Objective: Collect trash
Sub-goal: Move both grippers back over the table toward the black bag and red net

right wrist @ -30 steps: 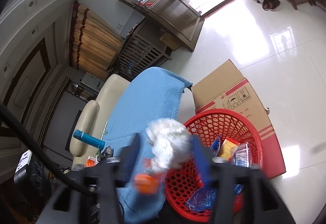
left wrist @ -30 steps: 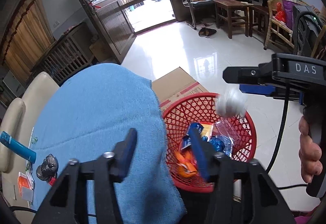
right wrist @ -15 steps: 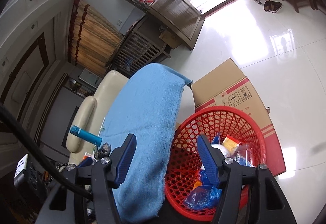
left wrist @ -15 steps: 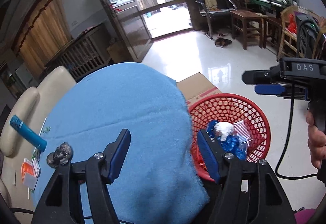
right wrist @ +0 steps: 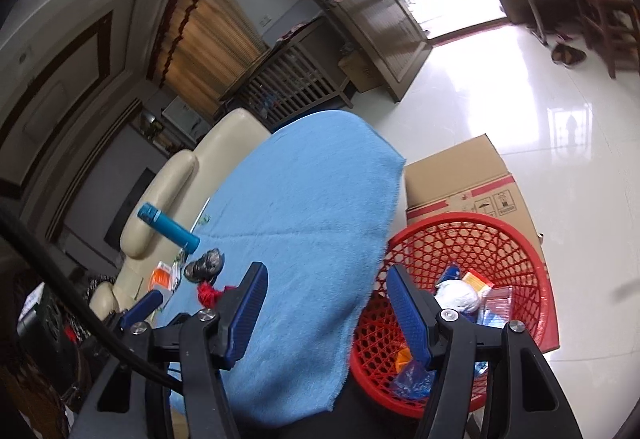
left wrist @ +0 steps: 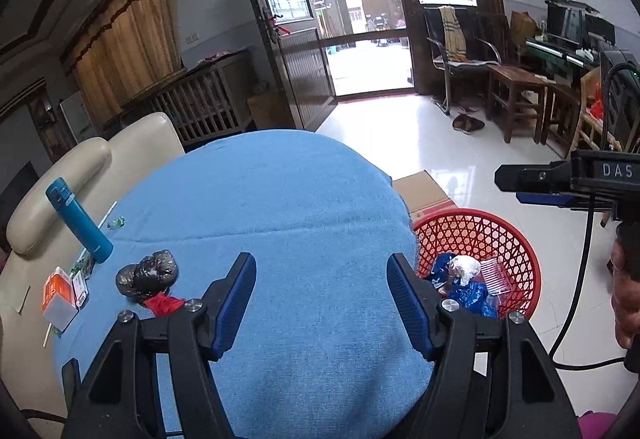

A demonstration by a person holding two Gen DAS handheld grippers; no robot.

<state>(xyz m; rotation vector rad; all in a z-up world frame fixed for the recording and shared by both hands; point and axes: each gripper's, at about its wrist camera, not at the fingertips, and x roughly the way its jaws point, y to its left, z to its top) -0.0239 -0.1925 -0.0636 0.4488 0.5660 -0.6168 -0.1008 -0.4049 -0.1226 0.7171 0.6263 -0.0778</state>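
Note:
My left gripper (left wrist: 320, 263) hangs open over the blue cloth (left wrist: 280, 199), with nothing between its fingers. My right gripper (right wrist: 326, 271) is open and empty too, above the cloth's edge beside the red mesh basket (right wrist: 532, 251). Seen from the left wrist, the right gripper (left wrist: 516, 186) hovers beyond the basket (left wrist: 520, 239). A white crumpled wad (right wrist: 456, 297) lies in the basket on blue and clear wrappers. On the cloth at the left sit a crumpled black bag (left wrist: 148, 273) and a red scrap (left wrist: 162, 303).
A blue bottle (left wrist: 78, 219) lies at the cloth's left edge, near an orange and white box (left wrist: 58, 293). A cardboard box (right wrist: 460, 175) stands behind the basket. A cream sofa (left wrist: 60, 167) lies beyond the table. Glossy white floor stretches to the right.
The white wad left my right gripper and dropped into the basket. Both grippers swung left from the basket over the cloth. The left jaws stand a little wider.

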